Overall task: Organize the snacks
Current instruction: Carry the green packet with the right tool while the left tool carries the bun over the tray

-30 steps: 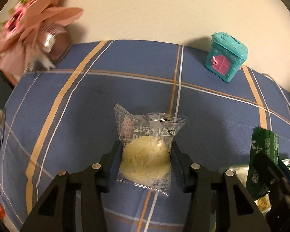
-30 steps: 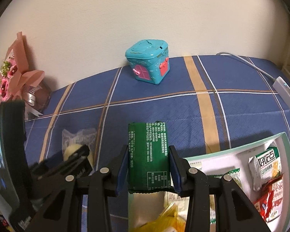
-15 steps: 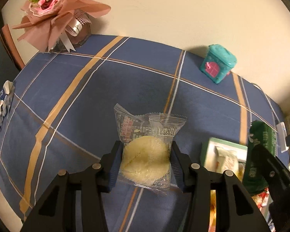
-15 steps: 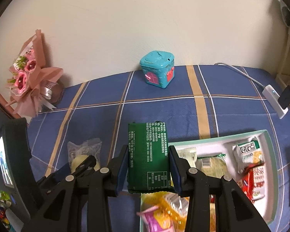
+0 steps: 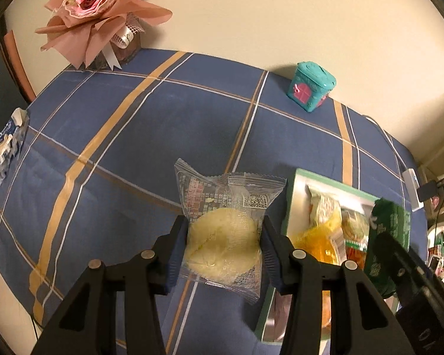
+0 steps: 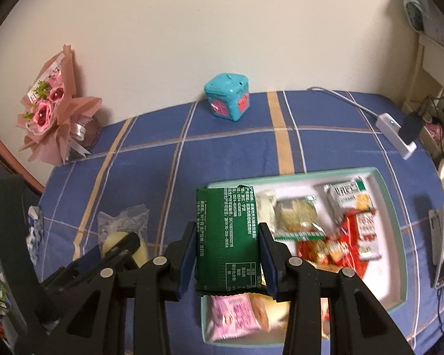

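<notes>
Snacks are split three ways: a clear-wrapped pale cake (image 5: 222,236) is clamped between the fingers of the left gripper (image 5: 224,244) above the blue checked worktop (image 5: 162,136), a dark green packet (image 6: 226,239) is pinched in the fingers of the right gripper (image 6: 227,256) over the near corner of the tray (image 6: 395,236), and the rest lie heaped in that tray. The slick film around the cake could slide out of the grip, and a hard squeeze could crush it. The two grippers are close together, so they may collide, or a drop onto the crowded heap may spill over the tray's rim.
</notes>
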Demonstrator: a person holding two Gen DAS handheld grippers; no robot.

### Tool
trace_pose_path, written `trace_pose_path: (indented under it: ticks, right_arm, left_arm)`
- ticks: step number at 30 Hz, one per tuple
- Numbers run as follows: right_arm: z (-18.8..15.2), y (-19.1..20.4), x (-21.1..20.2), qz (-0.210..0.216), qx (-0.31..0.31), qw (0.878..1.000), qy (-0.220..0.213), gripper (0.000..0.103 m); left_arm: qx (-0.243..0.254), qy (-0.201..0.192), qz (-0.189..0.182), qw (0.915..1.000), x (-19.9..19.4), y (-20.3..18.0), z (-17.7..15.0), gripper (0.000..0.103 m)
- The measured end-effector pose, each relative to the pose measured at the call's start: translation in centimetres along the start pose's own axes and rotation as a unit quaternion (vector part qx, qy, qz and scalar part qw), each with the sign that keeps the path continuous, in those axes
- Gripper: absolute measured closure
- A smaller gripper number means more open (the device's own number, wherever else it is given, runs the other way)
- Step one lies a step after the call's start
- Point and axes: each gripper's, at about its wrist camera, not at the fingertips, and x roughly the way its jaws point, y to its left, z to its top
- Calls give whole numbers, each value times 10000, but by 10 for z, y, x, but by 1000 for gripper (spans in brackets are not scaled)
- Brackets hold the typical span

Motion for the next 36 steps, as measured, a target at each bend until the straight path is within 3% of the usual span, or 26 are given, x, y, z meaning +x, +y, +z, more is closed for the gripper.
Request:
trace_pose_path:
  ticks: [12,28,36]
  right_arm:
    - [-31,-3,-10,-232,-218,9994,127,61]
    - [-34,-109,15,-629,763,9932,617,61]
    - [-40,-125,29,-562,915,9908,828,61]
  left_arm:
    - [37,113,-350,9993,-10,-6,-23,53]
    - [1094,438,-838,9895,7,-89,-43,53]
    - [1392,424,-851,9857,12,-107,-50,53]
